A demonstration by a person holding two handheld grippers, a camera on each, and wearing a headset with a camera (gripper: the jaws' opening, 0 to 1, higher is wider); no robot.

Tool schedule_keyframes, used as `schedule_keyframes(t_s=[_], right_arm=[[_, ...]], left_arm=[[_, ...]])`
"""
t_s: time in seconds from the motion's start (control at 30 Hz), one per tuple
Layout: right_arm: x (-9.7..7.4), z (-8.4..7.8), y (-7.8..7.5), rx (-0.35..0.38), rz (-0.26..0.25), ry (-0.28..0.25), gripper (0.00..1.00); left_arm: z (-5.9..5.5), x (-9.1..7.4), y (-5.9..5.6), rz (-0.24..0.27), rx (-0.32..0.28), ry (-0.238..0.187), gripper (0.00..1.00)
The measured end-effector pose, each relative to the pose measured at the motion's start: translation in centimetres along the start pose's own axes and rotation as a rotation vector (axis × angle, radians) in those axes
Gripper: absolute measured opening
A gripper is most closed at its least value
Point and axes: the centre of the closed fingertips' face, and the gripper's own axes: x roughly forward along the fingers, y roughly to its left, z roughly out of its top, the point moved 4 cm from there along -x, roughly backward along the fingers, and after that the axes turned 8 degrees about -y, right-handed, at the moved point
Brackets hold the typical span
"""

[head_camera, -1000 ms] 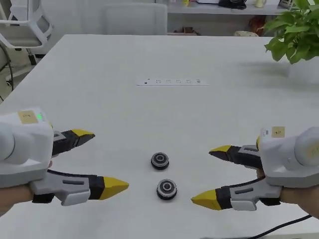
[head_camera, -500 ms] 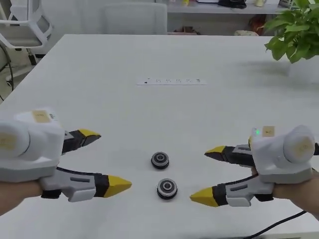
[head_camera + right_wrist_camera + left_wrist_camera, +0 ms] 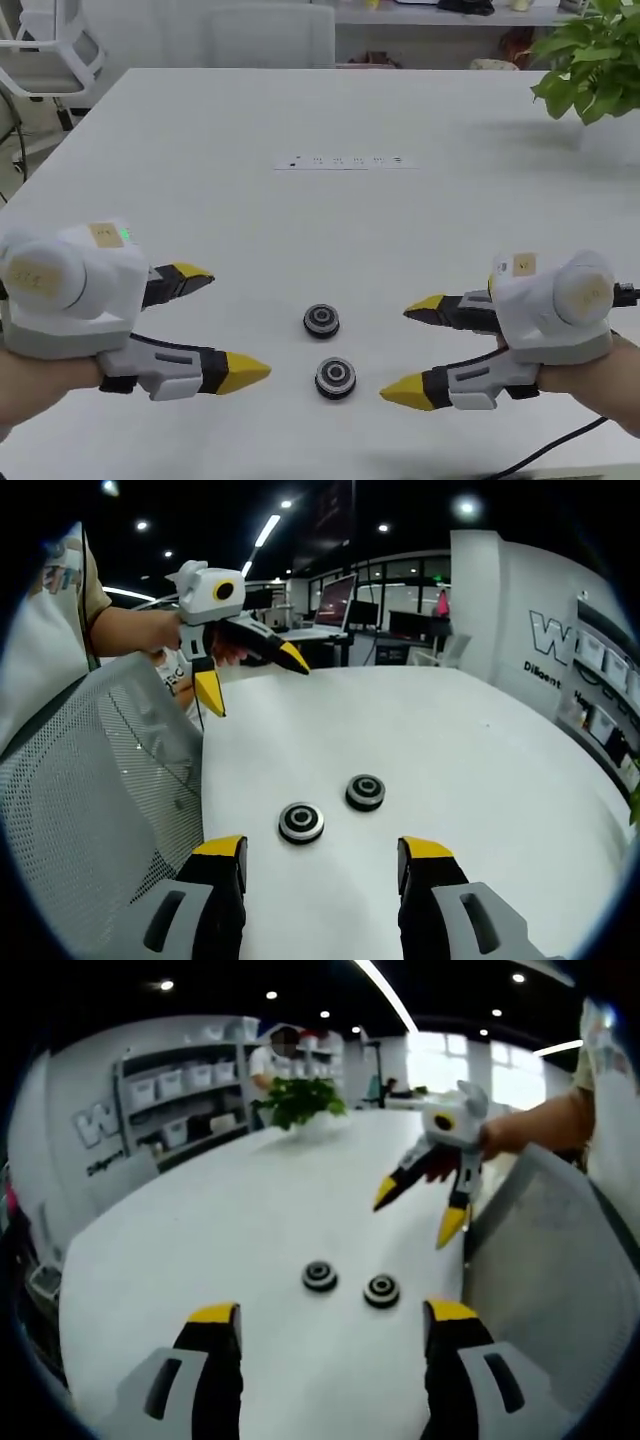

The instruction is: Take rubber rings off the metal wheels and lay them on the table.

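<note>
1. Head view. Two metal wheels lie flat on the white table point(image 3: 300, 220), close together, near its front edge: the far wheel point(image 3: 321, 320) and the near wheel point(image 3: 335, 378), each with a dark outer band. The left gripper point(image 3: 233, 321) and the right gripper point(image 3: 398, 352) flank them, yellow tips pointing inward, both with jaws spread wide and holding nothing. A power strip point(image 3: 346, 162) lies farther back; a plant point(image 3: 590, 60) stands at the far right.
2. Left gripper view. The left gripper point(image 3: 332, 1312) has its jaws apart, and both wheels point(image 3: 320, 1275) point(image 3: 381, 1290) lie on the table just beyond them. The right gripper point(image 3: 415, 1216) hangs above the table past the wheels, spread.
3. Right gripper view. The right gripper point(image 3: 322, 846) has its jaws parted, with both wheels point(image 3: 301, 821) point(image 3: 365, 791) just ahead of the tips. The left gripper point(image 3: 255, 685) is held opposite, spread, above a mesh chair back point(image 3: 90, 780).
</note>
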Motion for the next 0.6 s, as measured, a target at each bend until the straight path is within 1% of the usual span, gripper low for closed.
schedule_keyframes(t_s=[0.2, 0.3, 0.4, 0.47, 0.6], right_arm=[[0.5, -0.3, -0.2, -0.009, 0.019, 0.012, 0.57], [0.7, -0.3, -0.2, -0.013, 0.027, 0.016, 0.55], [1.0, -0.5, -0.4, -0.011, 0.033, 0.02, 0.54], [1.2, -0.5, -0.5, -0.006, 0.038, 0.021, 0.53], [1.4, -0.7, -0.4, -0.009, 0.051, 0.027, 0.51]], left_arm=[[-0.3, 0.6, -0.1, -0.02, 0.009, 0.014, 0.73], [-0.5, 0.8, 0.1, -0.03, 0.024, 0.027, 0.73], [-0.4, 1.0, 0.4, -0.03, 0.024, 0.026, 0.71], [-0.4, 1.2, 0.4, -0.031, 0.023, 0.024, 0.71], [-0.6, 1.6, 0.4, -0.043, 0.028, 0.033, 0.7]])
